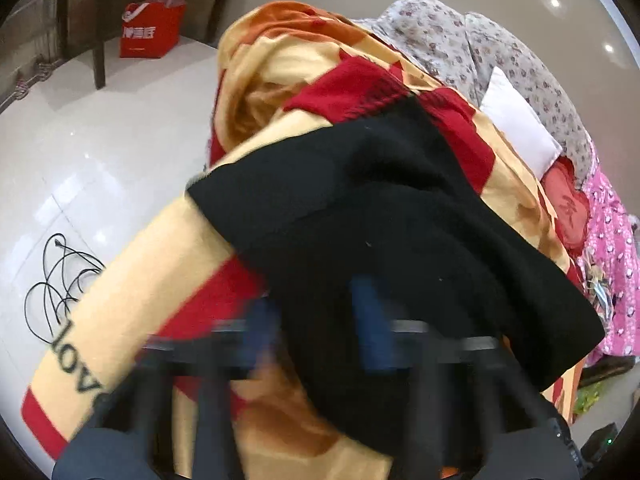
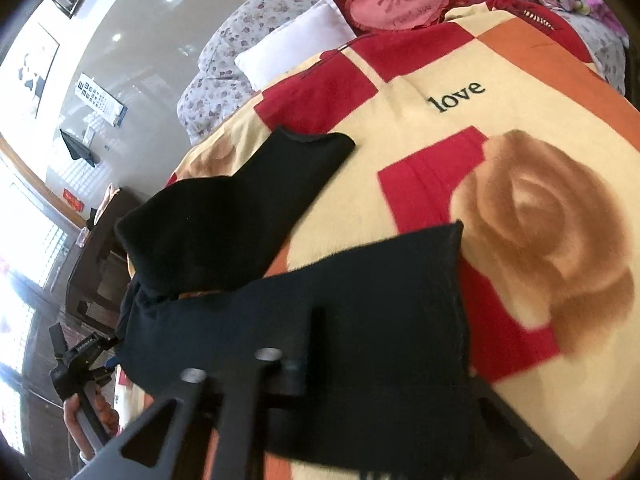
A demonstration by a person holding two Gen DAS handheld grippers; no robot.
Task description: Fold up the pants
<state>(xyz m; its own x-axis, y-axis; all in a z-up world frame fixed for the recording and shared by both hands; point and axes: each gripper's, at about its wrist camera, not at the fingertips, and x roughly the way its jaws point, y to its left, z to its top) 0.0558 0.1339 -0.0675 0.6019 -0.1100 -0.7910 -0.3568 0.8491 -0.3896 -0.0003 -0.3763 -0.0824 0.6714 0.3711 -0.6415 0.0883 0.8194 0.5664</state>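
Black pants point(image 1: 380, 220) lie on a yellow, red and orange blanket point(image 1: 160, 264) on a bed. In the left wrist view my left gripper point(image 1: 320, 328) is blurred; its blue-padded fingers point(image 1: 372, 320) stand on either side of a fold of the black cloth. In the right wrist view the pants point(image 2: 380, 300) drape over my right gripper point(image 2: 352, 360), hiding its fingertips. One pant leg point(image 2: 256, 200) lies spread toward the far left. The left gripper point(image 2: 80, 360) and the hand holding it show at lower left.
A white pillow point(image 2: 296, 40), a red heart cushion point(image 2: 396, 4) and a floral quilt point(image 2: 248, 48) lie at the head of the bed. A red bag point(image 1: 150, 26), a chair leg point(image 1: 98, 60) and a black cable point(image 1: 60, 280) are on the tiled floor.
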